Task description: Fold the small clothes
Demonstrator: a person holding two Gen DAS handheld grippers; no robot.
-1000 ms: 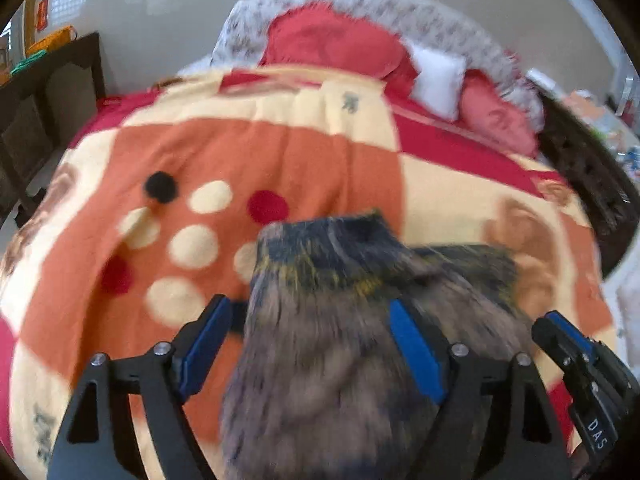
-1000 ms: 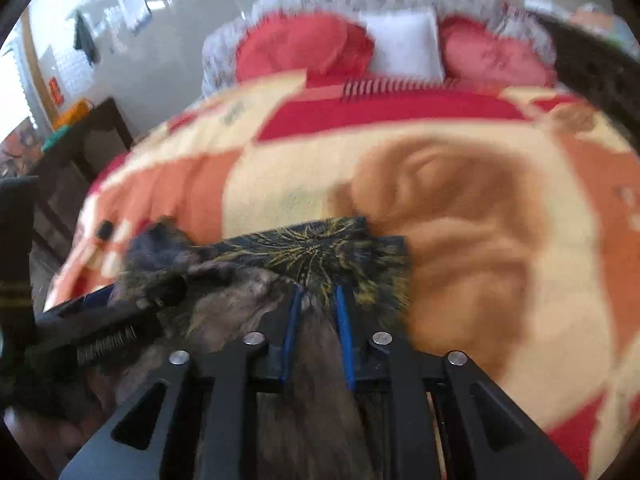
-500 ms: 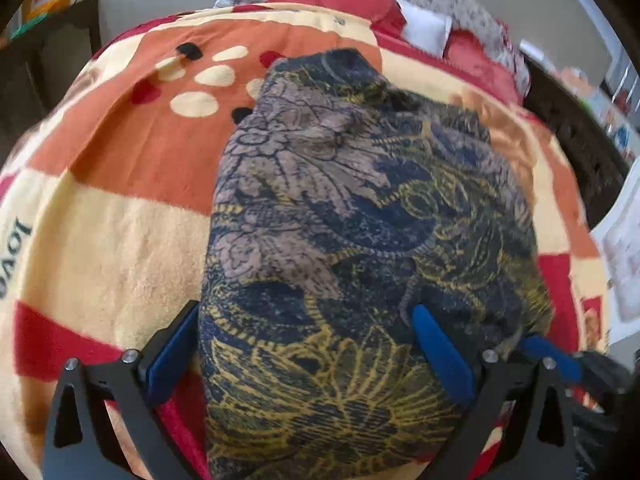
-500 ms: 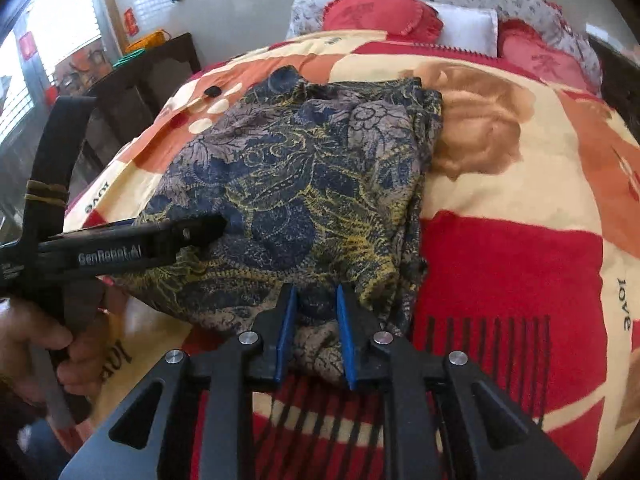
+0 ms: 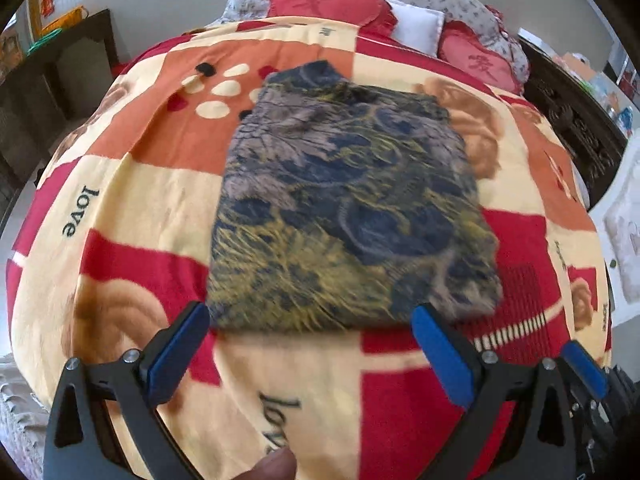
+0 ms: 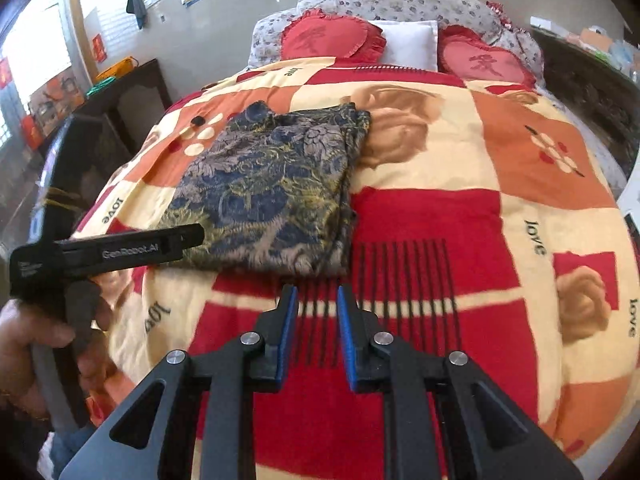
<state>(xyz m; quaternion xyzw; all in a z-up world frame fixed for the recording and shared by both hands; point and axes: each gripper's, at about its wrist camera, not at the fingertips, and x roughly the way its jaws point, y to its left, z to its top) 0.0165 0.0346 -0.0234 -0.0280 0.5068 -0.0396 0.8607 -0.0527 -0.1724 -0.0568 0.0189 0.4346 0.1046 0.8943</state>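
Note:
A dark blue, grey and gold floral garment [image 5: 344, 208] lies folded flat in a rough rectangle on the bed blanket [image 5: 132, 200]; it also shows in the right wrist view [image 6: 272, 192]. My left gripper [image 5: 310, 320] is open wide and empty, its fingertips just short of the garment's near edge. My right gripper [image 6: 317, 296] is open by a small gap and empty, a little short of the garment's near right corner. The left gripper's body [image 6: 120, 250] shows at the left of the right wrist view.
The red, orange and cream blanket [image 6: 460, 208] covers the whole bed. Red heart cushions [image 6: 332, 38] and a white pillow [image 6: 408, 42] lie at the head. Dark wooden furniture [image 6: 128, 92] stands to the left and a dark cabinet [image 5: 576, 120] to the right.
The right gripper has let go of the garment's near edge and opened slightly. Both grippers have drawn back toward me, and the garment now lies flat on the blanket.

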